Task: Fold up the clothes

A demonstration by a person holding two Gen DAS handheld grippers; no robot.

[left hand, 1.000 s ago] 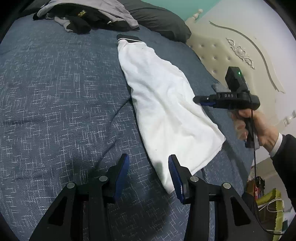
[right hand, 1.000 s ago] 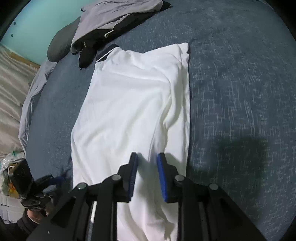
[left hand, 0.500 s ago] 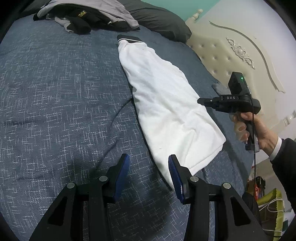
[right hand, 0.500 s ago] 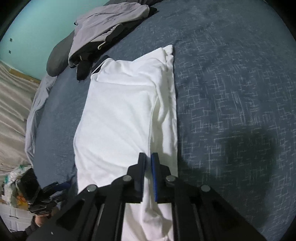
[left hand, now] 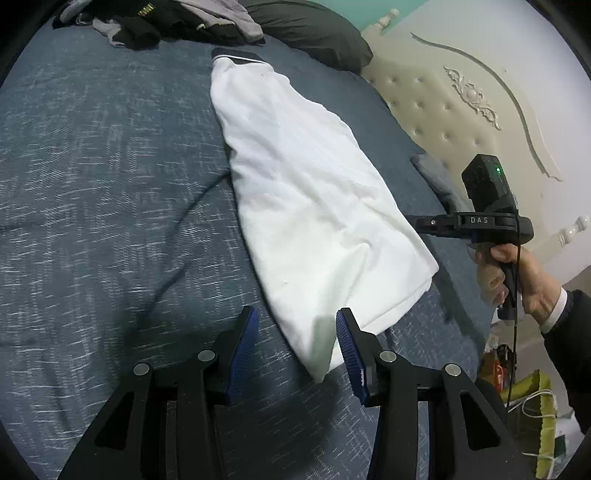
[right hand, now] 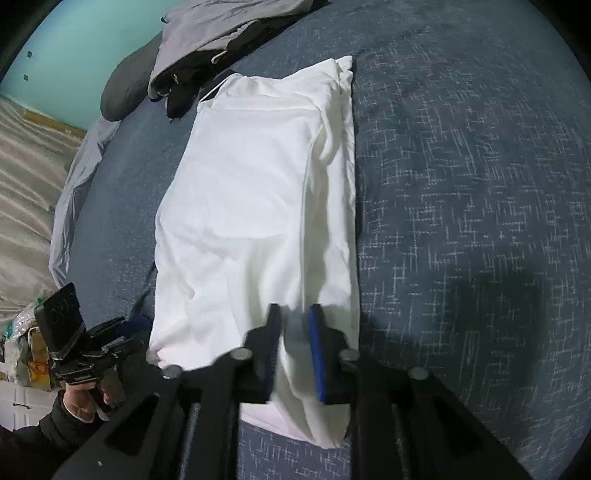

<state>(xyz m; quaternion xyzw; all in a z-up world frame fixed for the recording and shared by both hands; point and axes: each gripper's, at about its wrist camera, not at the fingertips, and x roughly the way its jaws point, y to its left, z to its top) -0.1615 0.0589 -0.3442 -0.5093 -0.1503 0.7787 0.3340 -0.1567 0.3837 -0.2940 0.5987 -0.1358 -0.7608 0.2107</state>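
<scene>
A: What are the grippers doing?

B: The left gripper (left hand: 295, 350) is spread wide just above the near corner of the white garment (left hand: 314, 206), pinching nothing. The right gripper (right hand: 295, 350) is parted over the garment's near edge, fingers apart with cloth showing between them, not clamped.

A: And the garment?

B: Folded lengthwise, lying flat on the blue bedspread (left hand: 92, 184).

A: What's around it?

B: A pile of grey and black clothes (right hand: 221, 40) beyond its far end, beside a dark pillow (left hand: 310, 33). The cream tufted headboard (left hand: 461, 118) stands to one side. Nothing lies on the garment.
</scene>
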